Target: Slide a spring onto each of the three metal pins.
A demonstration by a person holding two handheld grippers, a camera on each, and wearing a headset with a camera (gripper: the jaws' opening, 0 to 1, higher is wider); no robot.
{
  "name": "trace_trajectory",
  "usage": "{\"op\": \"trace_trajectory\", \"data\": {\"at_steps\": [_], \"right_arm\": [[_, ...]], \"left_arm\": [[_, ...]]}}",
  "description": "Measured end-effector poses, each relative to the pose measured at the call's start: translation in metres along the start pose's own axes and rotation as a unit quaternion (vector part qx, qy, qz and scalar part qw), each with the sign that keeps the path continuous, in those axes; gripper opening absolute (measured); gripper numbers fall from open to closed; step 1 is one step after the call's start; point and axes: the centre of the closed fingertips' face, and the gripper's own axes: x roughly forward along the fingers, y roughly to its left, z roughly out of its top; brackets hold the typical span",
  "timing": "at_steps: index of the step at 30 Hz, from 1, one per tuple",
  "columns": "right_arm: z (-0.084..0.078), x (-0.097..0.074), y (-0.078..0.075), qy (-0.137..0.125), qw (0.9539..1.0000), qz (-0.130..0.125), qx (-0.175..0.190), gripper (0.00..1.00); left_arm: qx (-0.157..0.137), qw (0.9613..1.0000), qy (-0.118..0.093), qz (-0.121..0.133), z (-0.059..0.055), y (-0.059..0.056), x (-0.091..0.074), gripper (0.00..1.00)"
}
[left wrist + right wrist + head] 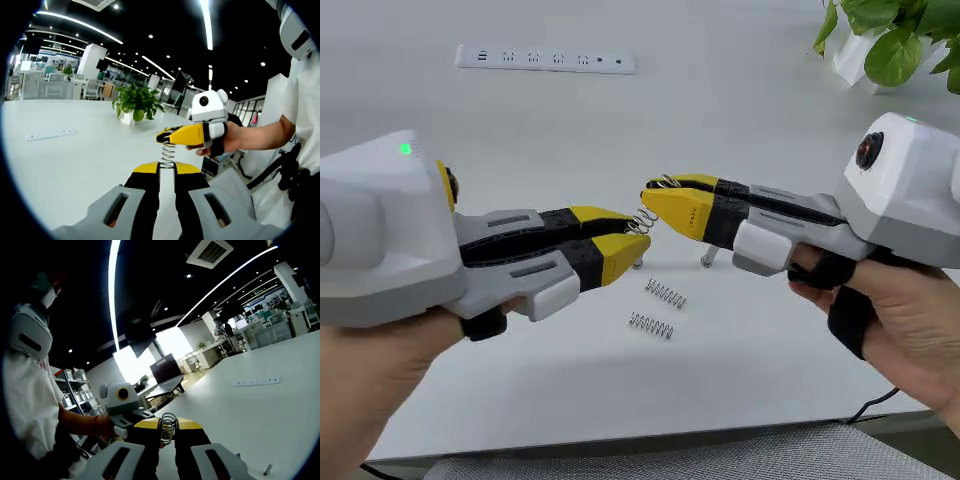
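While left gripper (636,234) and right gripper (647,190) both pinch one spring (642,221) aloft, spare springs (665,293) lie at 6 o'clock; metal pins (708,258) bare, apparently none fitted.

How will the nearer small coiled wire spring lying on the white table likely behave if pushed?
The nearer small coiled wire spring lies on its side, so it would probably roll. Its fine open coils suggest it is light and squashes easily. The white table looks smooth, so it may skid.
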Motion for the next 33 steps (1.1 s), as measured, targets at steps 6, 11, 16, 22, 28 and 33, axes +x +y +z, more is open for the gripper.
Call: {"op": "trace_trajectory", "data": {"at_steps": [6, 11, 16, 22, 28, 33], "right_arm": [[-0.001, 0.001, 0.003, 0.021, 0.9995, 0.001, -0.025, 0.06], [-0.004, 0.002, 0.004, 0.045, 0.9974, 0.001, -0.056, 0.06], [-0.006, 0.003, 0.007, 0.072, 0.9929, -0.001, -0.094, 0.06], [-0.009, 0.004, 0.012, 0.104, 0.9849, 0.000, -0.139, 0.06], [-0.010, 0.003, 0.015, 0.129, 0.9774, 0.002, -0.168, 0.06], [-0.011, 0.003, 0.017, 0.144, 0.9720, 0.007, -0.186, 0.07]], "left_arm": [[0.002, 1.0000, 0.004, -0.004, -0.001, -0.001, 0.000, 0.07], [0.006, 0.9999, 0.009, -0.007, -0.002, -0.002, 0.000, 0.07], [0.012, 0.9998, 0.014, -0.009, -0.004, -0.003, 0.000, 0.07], [0.021, 0.9996, 0.018, -0.012, -0.005, -0.005, 0.000, 0.07], [0.037, 0.9990, 0.020, -0.015, -0.005, -0.007, 0.000, 0.07], [0.049, 0.9984, 0.022, -0.019, -0.005, -0.009, 0.001, 0.06]]}}
